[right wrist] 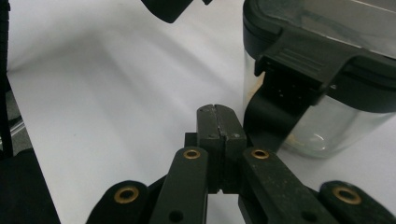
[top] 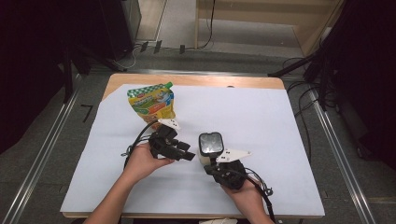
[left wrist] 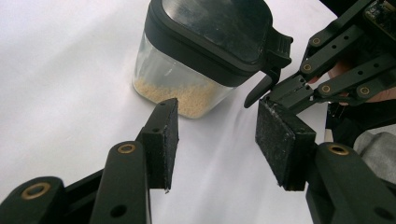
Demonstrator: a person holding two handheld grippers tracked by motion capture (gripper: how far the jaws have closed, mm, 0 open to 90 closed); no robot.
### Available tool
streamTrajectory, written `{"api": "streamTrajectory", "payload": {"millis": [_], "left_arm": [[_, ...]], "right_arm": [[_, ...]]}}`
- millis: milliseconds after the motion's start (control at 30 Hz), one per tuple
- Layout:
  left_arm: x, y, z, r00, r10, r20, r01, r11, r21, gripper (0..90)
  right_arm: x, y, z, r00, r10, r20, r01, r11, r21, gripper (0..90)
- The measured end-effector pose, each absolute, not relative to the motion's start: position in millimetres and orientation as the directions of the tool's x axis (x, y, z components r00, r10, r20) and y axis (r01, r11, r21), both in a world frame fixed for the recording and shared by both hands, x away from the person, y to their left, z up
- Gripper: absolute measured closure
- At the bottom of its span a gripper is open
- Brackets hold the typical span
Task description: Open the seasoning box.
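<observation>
A clear jar [top: 210, 148] with a black lid stands mid-tabletop [top: 261, 121]. Left claw [left wrist: 217, 140] hangs released beside it; right claw [right wrist: 219, 123], clenched empty, nudges the lid latch [right wrist: 285, 88]. A hard push could tip it.

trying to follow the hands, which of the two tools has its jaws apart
The left tool: its two pads stand apart with bare table between them, aimed at the clear container. The right tool has its pads pressed together beside the container's latch.

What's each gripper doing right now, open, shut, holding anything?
Left gripper: open, nothing between the pads, pointed at the clear container.
Right gripper: shut, empty, tips just below the container's lid latch.
</observation>
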State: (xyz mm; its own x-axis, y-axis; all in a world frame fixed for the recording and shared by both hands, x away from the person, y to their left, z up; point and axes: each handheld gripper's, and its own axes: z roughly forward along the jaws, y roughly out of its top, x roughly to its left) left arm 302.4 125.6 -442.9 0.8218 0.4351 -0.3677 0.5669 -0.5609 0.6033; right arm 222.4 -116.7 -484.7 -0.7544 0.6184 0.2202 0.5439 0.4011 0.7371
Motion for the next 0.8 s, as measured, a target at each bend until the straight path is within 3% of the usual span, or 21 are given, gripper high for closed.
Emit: {"api": "streamTrajectory", "payload": {"millis": [800], "left_arm": [[302, 126, -444, 0.825, 0.437, -0.357, 0.561, -0.565, 0.605, 48.2]], "right_arm": [[230, -152, -483, -0.709, 0.669, 0.224, 0.578, 0.369, 0.727, 90.0]]}}
